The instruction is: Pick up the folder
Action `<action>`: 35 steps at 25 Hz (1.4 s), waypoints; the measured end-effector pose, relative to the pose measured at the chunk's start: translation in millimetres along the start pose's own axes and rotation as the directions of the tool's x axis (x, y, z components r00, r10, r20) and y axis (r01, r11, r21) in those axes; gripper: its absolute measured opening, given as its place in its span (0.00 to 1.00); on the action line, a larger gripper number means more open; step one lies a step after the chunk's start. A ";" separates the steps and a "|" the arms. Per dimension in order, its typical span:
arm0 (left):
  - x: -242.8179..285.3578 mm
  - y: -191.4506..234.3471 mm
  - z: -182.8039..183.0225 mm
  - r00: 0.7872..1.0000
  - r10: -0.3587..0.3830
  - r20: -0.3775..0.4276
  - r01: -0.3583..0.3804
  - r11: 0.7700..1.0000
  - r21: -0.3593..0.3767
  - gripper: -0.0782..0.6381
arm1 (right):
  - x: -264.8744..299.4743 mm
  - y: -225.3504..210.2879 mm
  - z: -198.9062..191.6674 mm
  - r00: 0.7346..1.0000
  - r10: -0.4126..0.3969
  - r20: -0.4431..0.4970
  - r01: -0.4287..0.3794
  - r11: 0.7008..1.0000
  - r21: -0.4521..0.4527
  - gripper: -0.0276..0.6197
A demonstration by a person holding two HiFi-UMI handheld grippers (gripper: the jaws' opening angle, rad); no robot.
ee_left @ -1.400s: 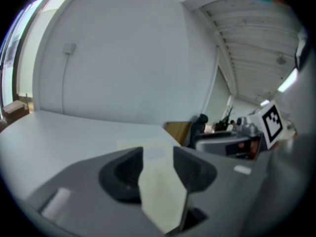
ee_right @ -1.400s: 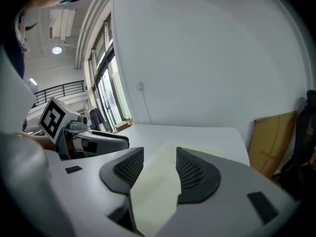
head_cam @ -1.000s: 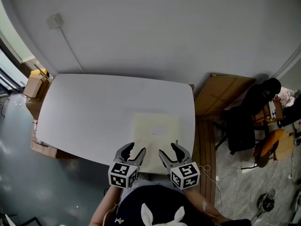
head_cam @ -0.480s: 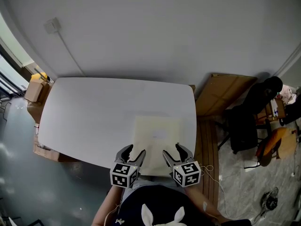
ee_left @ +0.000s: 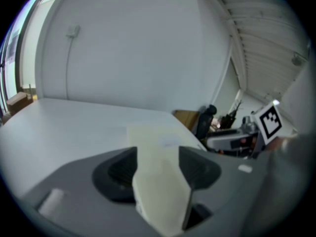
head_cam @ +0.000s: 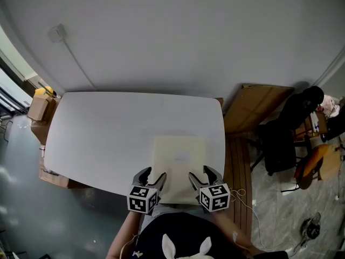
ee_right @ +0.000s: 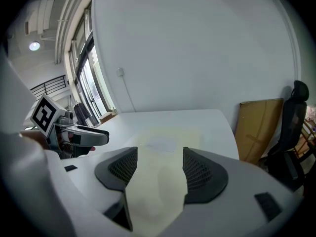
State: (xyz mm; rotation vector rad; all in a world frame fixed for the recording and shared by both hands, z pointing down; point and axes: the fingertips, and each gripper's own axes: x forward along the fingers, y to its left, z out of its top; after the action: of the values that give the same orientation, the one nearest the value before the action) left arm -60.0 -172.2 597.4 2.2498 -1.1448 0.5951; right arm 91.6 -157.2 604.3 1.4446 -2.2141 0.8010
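Note:
A pale cream folder (head_cam: 179, 166) lies flat on the white table (head_cam: 108, 128), near its front right corner. My left gripper (head_cam: 153, 175) hovers at the folder's near left edge and my right gripper (head_cam: 201, 174) at its near right edge. Both sets of jaws are opening, and the pads press on nothing. In the left gripper view the folder (ee_left: 159, 181) shows through the gap of the left gripper (ee_left: 158, 154). In the right gripper view the folder (ee_right: 160, 181) likewise lies beyond the parted jaws of the right gripper (ee_right: 159, 158).
A brown cardboard sheet (head_cam: 259, 107) leans on the wall right of the table, with a black office chair (head_cam: 285, 139) beside it. Cardboard boxes (head_cam: 39, 104) stand at the table's left end. A cable runs down the wall from a socket (head_cam: 56, 34).
Both grippers have sunk a little toward the folder's near edge, and their jaws have spread wider. The folder has stayed flat on the table.

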 end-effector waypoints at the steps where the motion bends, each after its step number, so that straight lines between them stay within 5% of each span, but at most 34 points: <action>1: 1.7 1.1 -1.6 1.000 0.001 -0.005 -0.001 1.000 -0.003 0.45 | 0.7 -1.7 -1.3 1.000 -0.004 -0.005 0.004 1.000 0.003 0.44; 35: 47.1 36.5 -23.7 0.993 0.021 -0.115 -0.042 0.983 -0.177 0.49 | 35.1 -46.4 -26.2 0.994 -0.010 -0.113 0.032 0.981 0.191 0.45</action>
State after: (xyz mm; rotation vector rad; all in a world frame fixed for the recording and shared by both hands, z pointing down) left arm -68.0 -202.8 653.2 2.0238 -1.1325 0.5990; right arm 120.2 -179.4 656.9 1.4682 -2.0821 1.0877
